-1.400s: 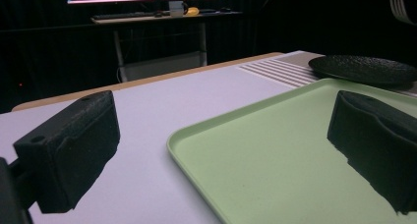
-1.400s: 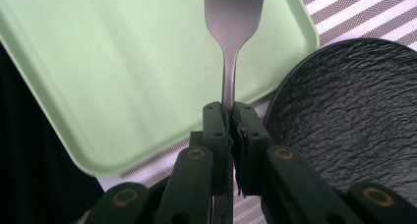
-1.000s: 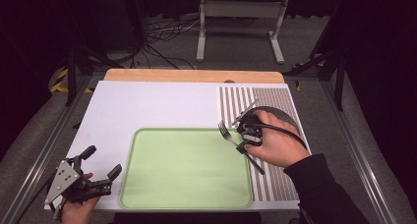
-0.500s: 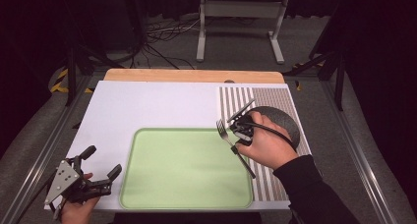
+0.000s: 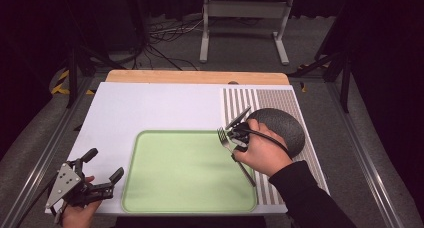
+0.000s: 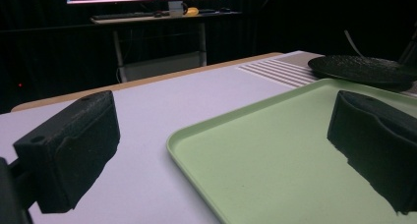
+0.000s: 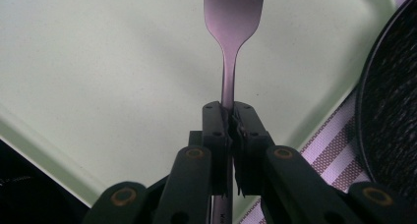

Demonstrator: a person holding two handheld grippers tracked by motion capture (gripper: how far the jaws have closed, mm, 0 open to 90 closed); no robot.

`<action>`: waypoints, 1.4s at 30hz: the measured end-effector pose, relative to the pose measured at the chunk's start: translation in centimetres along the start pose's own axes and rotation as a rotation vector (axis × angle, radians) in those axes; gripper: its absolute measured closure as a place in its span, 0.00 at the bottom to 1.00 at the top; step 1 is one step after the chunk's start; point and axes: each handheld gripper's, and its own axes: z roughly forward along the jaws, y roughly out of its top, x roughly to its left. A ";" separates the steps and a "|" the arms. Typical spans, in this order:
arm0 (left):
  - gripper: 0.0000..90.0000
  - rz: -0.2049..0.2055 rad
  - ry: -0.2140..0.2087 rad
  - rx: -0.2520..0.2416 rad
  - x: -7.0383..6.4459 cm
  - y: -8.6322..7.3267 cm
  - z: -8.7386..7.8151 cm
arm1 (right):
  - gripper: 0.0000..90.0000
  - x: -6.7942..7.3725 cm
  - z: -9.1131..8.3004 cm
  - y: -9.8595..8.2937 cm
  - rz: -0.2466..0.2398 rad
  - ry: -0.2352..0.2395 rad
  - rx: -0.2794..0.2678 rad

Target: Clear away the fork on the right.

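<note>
Fork (image 7: 230, 47) clamped at neck by right tool (image 7: 230, 117), tines over tray (image 5: 185, 188) edge at 3 o'clock; lower flat, release gently; left tool (image 5: 104, 172) idle, spread apart at 7 o'clock.

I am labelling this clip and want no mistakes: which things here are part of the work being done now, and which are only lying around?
In use:
- fork, clamped in the right gripper
- green tray, under the fork's head
- dark plate, beside that hand

Lying about:
- striped mat
- left gripper, open, idle at the table's near corner
- metal stand on the floor
</note>
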 end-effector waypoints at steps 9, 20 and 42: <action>0.00 0.000 0.003 0.001 0.0 0.0 0.0 | 0.94 0.4 1.6 0.0 0.039 0.005 0.036; 0.00 0.003 0.002 0.004 0.0 0.0 0.0 | 0.94 0.5 3.0 0.1 0.068 0.004 0.057; 0.00 0.002 -0.001 0.004 0.0 0.0 0.0 | 0.94 0.1 4.3 0.1 0.090 0.003 0.081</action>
